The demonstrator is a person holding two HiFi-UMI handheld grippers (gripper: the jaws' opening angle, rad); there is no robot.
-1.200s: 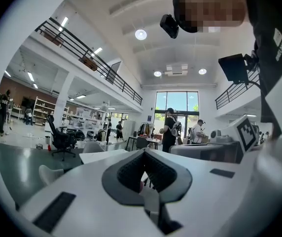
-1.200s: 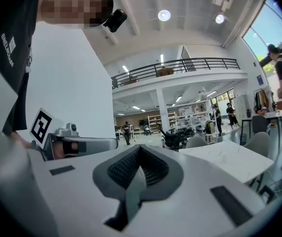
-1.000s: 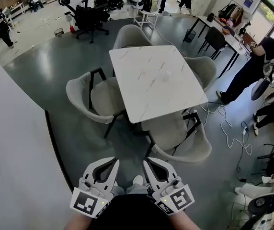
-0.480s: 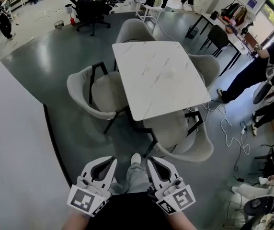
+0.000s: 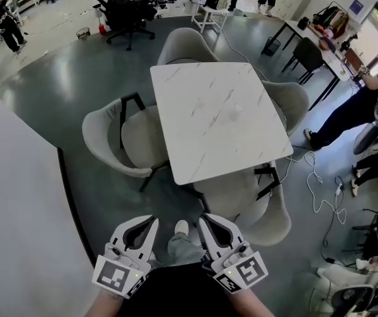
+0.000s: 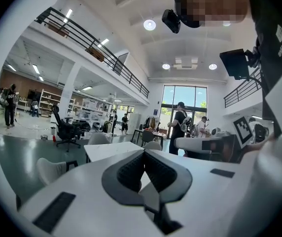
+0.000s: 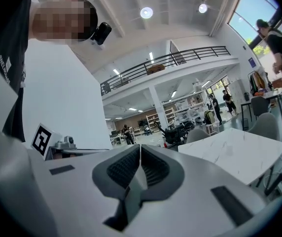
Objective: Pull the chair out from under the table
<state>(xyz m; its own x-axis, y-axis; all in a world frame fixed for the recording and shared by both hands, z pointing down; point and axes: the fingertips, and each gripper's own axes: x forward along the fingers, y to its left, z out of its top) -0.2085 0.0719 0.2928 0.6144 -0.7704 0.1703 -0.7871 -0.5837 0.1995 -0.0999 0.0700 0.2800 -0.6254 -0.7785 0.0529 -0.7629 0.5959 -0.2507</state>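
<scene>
An open workroom with a polished grey floor [image 5: 63, 84] spreads out below the head view. Low in that view the left gripper [image 5: 147, 222] and the right gripper [image 5: 205, 219] are held side by side, close to the person's body. Both are clenched with nothing between the jaws, as each gripper view shows. A shoe [image 5: 181, 228] shows between them. Just beyond stands the nearest chair [image 5: 268, 220], pale grey, its seat tucked under the near edge of the white marble table [image 5: 215, 111]; neither gripper touches it. Around the table sit a left chair [image 5: 106, 144], a far chair [image 5: 182, 45] and a right chair [image 5: 293, 101]. White cables [image 5: 318, 190] trail over the floor to the right, and a black office chair [image 5: 124, 15] stands farther back.
</scene>
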